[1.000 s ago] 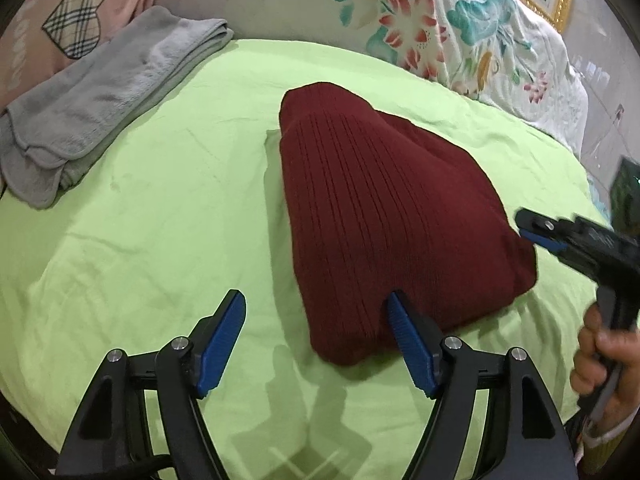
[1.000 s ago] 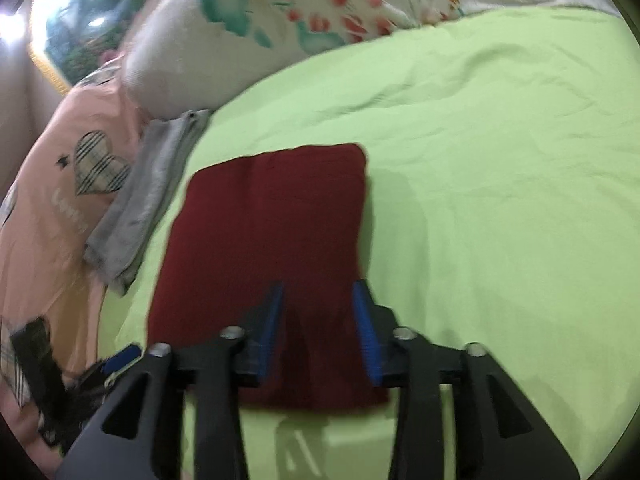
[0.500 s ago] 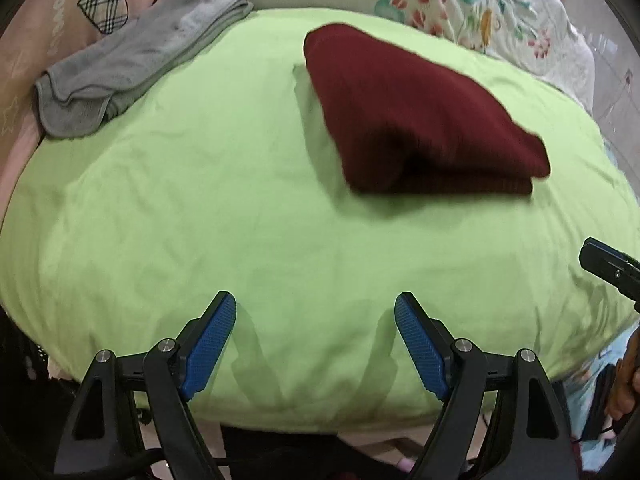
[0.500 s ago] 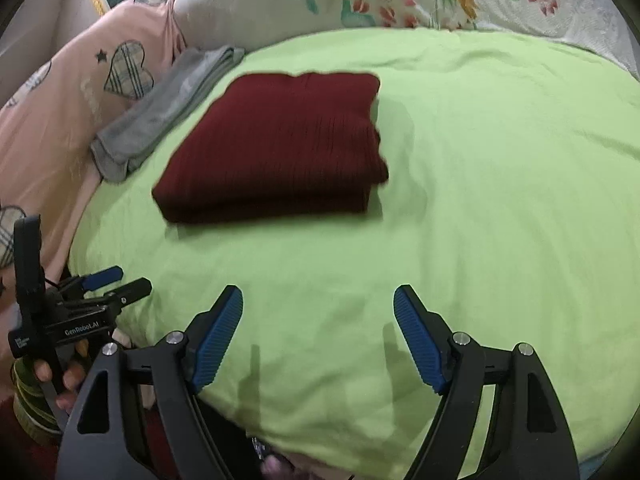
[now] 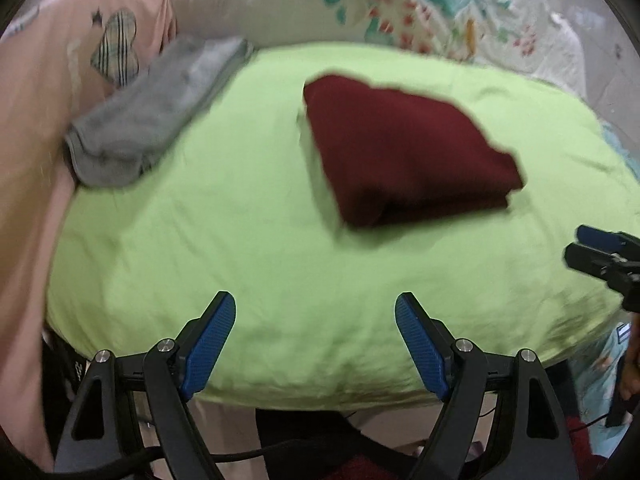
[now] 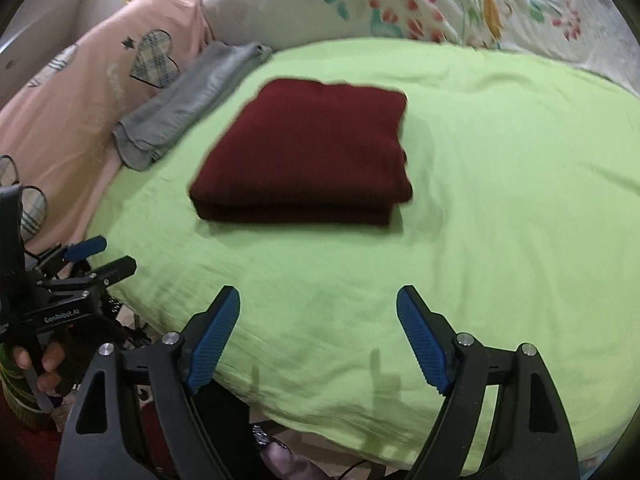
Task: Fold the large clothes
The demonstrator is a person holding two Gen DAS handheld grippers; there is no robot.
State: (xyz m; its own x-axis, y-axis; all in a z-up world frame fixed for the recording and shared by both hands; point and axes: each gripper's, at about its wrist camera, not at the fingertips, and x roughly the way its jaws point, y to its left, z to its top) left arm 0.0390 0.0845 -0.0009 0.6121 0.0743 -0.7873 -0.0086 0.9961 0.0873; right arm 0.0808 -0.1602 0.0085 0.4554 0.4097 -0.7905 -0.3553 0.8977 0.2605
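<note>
Both tools [image 5: 315,344] [image 6: 318,340] agape; sweater [image 6: 308,156] folded

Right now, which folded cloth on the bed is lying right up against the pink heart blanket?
The folded grey cloth is. It lies along the bed's left edge against the pink heart-patterned blanket, while the folded dark red knit sweater sits alone mid-sheet.

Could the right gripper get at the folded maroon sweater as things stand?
Probably yes. The right gripper is open and empty, aimed at the maroon sweater, with only bare green sheet between them. The left gripper sits off to the side, not in the path.
</note>
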